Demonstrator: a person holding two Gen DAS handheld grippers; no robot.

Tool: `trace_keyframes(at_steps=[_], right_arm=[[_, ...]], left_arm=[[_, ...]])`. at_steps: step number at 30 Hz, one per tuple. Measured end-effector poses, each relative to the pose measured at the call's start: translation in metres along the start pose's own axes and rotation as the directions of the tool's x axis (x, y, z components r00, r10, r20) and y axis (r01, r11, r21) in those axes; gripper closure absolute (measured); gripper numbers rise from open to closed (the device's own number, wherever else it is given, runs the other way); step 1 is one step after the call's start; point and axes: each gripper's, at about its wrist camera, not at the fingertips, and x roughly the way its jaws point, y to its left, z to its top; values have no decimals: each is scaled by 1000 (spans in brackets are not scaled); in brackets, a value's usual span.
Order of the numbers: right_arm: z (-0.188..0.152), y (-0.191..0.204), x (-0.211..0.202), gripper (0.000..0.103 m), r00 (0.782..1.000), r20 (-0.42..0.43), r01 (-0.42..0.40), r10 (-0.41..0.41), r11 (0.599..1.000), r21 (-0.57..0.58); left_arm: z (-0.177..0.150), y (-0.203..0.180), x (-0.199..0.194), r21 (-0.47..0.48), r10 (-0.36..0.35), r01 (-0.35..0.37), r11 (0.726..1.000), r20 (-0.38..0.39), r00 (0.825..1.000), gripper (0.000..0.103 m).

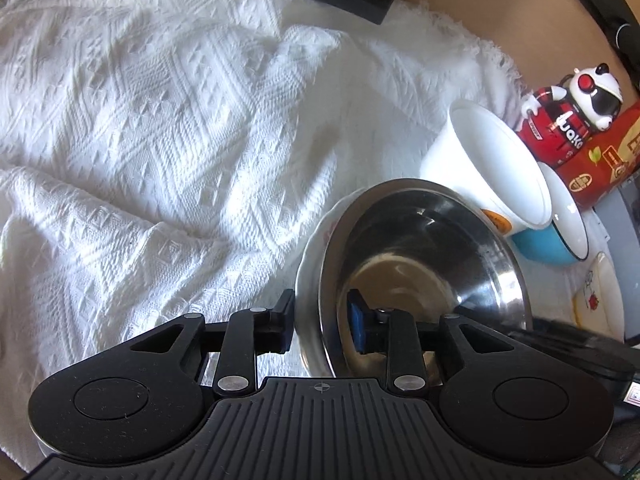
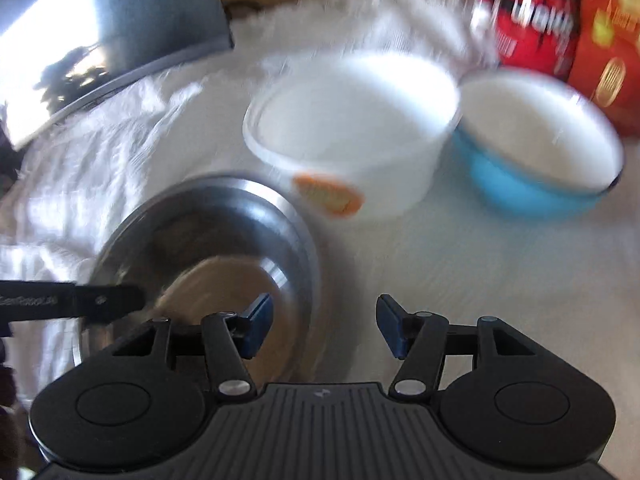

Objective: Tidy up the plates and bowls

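Observation:
A steel bowl (image 1: 424,264) sits inside a white plate or shallow bowl (image 1: 310,268) on the white cloth. My left gripper (image 1: 322,324) is shut on their near rims, one finger outside the white rim, one inside the steel bowl. In the right wrist view the steel bowl (image 2: 208,256) lies at lower left with the left gripper's finger (image 2: 108,300) on its rim. My right gripper (image 2: 324,332) is open and empty, over the steel bowl's right edge. A white bowl with an orange mark (image 2: 348,136) and a blue bowl (image 2: 536,148) stand behind.
A white textured cloth (image 1: 160,140) covers the table. A red box (image 1: 600,160) and a red panda figure (image 1: 576,116) stand at far right. A decorated plate (image 1: 600,300) lies at the right edge. A dark monitor (image 2: 100,32) stands at the back left.

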Motion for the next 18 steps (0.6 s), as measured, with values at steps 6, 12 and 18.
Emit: trace_keyframes(at_steps=[6,12,18], right_arm=[[-7,-2,-7,49,1000,-15,0,0,1000,26],[-15,-17,-19,49,999,-14,29,-29,998,49],[-18,-31,-26,49,999,-28,37,-36,998,53]], left_arm=[[-3,-13,-2,28,16,-15,1000,-43,999,67],[-13,-36,4,66,3,2,998,-76,997,64],[-9,-44,10,47,-16,20,999,-81,997,64]])
